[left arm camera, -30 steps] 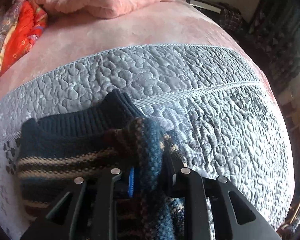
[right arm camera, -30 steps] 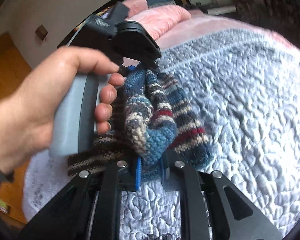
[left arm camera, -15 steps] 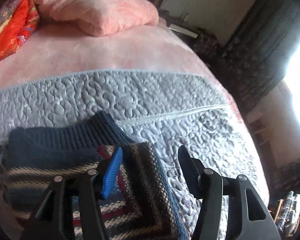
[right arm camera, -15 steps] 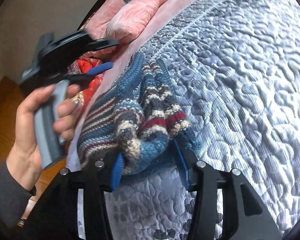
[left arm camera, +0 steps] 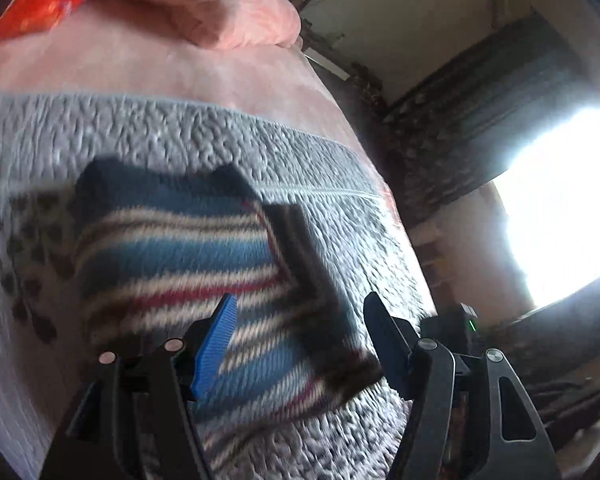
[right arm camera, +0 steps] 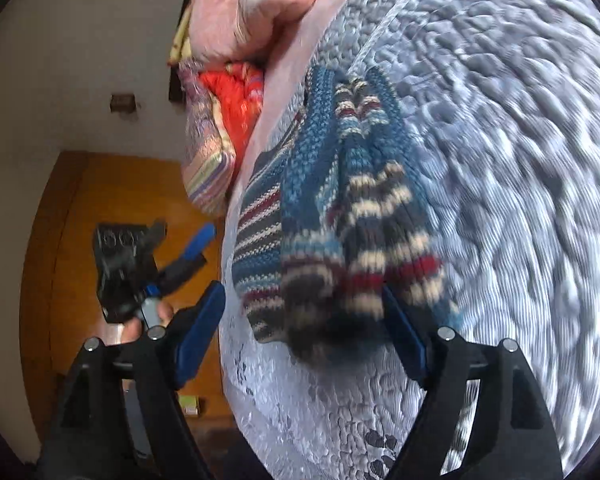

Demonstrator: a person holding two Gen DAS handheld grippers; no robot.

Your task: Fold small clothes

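A small striped knit sweater (left arm camera: 188,264), blue with cream, dark and red bands, lies folded on the grey quilted bedspread (left arm camera: 228,148). My left gripper (left arm camera: 300,328) hovers just above the sweater's near right part, open, nothing between its fingers. In the right wrist view the same sweater (right arm camera: 340,220) lies bunched at the quilt's left edge, with its near end between the spread jaws. My right gripper (right arm camera: 300,320) is open around that end without pinching it. The left gripper (right arm camera: 172,264) shows small at the left, open, held by a hand.
A pink pillow (left arm camera: 220,8) and pink sheet (left arm camera: 180,68) lie at the head of the bed. Red patterned bedding (right arm camera: 224,120) sits beside the pillow. A wooden floor (right arm camera: 100,208) lies off the bed's left side. A bright window (left arm camera: 564,208) glares at the right.
Both grippers let go of the sweater and opened wide. The sweater now rests folded on the quilt. The left gripper has pulled back and away toward the floor side.
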